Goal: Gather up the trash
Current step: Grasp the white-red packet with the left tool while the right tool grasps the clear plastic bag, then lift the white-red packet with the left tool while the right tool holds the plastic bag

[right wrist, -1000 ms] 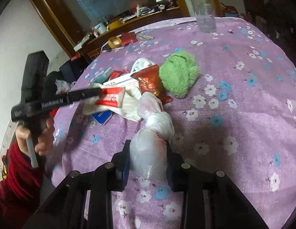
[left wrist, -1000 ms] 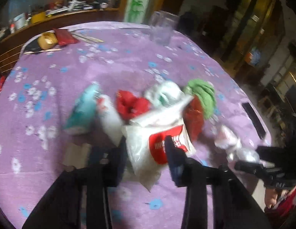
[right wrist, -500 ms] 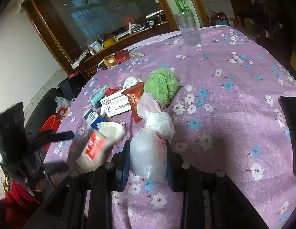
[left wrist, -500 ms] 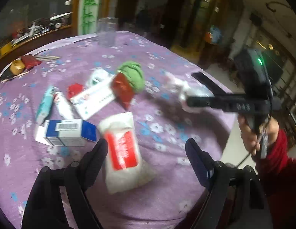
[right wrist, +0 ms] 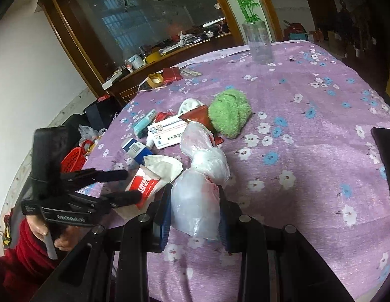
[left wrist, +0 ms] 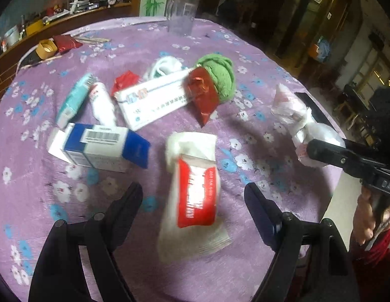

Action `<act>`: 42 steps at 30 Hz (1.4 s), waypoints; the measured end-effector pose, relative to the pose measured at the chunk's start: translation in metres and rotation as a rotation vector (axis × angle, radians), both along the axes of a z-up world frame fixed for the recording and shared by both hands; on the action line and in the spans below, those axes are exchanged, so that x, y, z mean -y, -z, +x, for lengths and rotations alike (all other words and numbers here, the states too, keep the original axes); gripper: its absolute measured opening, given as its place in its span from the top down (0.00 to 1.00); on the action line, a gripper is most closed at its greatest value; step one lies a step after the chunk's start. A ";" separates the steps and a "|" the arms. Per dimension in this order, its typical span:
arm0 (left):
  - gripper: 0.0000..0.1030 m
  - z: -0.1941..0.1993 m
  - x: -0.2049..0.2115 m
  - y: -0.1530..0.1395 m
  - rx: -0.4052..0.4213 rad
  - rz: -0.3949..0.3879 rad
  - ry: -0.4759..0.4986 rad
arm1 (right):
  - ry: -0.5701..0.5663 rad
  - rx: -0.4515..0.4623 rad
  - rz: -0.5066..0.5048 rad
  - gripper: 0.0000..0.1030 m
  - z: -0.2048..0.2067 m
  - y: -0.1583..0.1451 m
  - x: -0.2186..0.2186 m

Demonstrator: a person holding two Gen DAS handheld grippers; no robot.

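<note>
My left gripper (left wrist: 193, 201) is open, its fingers on either side of a white packet with a red label (left wrist: 195, 188) that lies on the purple floral tablecloth (left wrist: 69, 191). My right gripper (right wrist: 195, 214) is shut on a knotted clear plastic bag (right wrist: 197, 191); it also shows in the left wrist view (left wrist: 303, 123). Beyond lie a blue and white box (left wrist: 99, 146), a long white box (left wrist: 154, 100), a red foil wrapper (left wrist: 202, 95), a green cloth (left wrist: 220, 75), a teal packet (left wrist: 74, 98) and a white tube (left wrist: 102, 103).
A glass mug (left wrist: 180, 15) stands at the far edge. A tape roll (left wrist: 45, 49) and a red pouch (left wrist: 66, 44) lie far left. A black phone (right wrist: 386, 166) lies at the right edge. A red basket (right wrist: 73, 159) sits on the floor left of the table.
My left gripper let go of the red-label packet and opened wide; the packet now lies between its fingers. The right gripper kept its hold on the plastic bag.
</note>
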State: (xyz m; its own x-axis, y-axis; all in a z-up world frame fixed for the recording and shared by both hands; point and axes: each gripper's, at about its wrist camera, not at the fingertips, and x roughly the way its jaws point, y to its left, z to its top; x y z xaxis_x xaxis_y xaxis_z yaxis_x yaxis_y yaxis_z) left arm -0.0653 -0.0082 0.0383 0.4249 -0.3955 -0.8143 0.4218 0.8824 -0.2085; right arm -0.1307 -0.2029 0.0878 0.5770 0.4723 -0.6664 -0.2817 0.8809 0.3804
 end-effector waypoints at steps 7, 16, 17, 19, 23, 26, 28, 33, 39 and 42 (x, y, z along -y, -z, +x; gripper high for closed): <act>0.61 0.000 0.010 0.012 -0.015 -0.013 0.007 | 0.000 0.014 -0.010 0.67 -0.004 -0.002 -0.009; 0.64 -0.035 -0.016 -0.009 0.159 -0.037 -0.075 | 0.013 0.040 -0.043 0.67 -0.009 -0.001 -0.026; 0.64 -0.040 -0.020 -0.012 0.193 -0.037 -0.094 | 0.015 0.044 -0.051 0.67 -0.010 -0.001 -0.031; 0.64 -0.052 -0.029 -0.018 0.274 -0.011 -0.144 | 0.019 0.050 -0.061 0.67 -0.012 0.000 -0.039; 0.63 -0.067 -0.045 -0.021 0.381 0.042 -0.229 | 0.039 0.101 -0.127 0.67 -0.021 0.001 -0.060; 0.63 -0.071 -0.054 -0.020 0.399 0.051 -0.251 | 0.030 0.133 -0.160 0.67 -0.028 0.000 -0.076; 0.63 -0.071 -0.058 -0.018 0.407 0.054 -0.261 | 0.016 0.134 -0.165 0.67 -0.030 0.001 -0.083; 0.63 -0.074 -0.070 -0.010 0.405 0.041 -0.285 | -0.004 0.115 -0.177 0.67 -0.031 0.006 -0.096; 0.63 -0.076 -0.081 -0.004 0.401 0.038 -0.303 | -0.030 0.110 -0.184 0.67 -0.030 0.007 -0.108; 0.63 -0.078 -0.083 -0.005 0.403 0.036 -0.308 | -0.044 0.106 -0.183 0.67 -0.028 0.008 -0.113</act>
State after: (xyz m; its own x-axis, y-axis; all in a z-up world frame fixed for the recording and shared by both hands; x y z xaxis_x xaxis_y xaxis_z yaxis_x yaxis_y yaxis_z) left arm -0.1435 0.0744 0.0430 0.8006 -0.1771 -0.5724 0.1813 0.9821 -0.0503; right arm -0.1585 -0.0896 0.0801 0.6300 0.3754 -0.6799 -0.3514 0.9185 0.1816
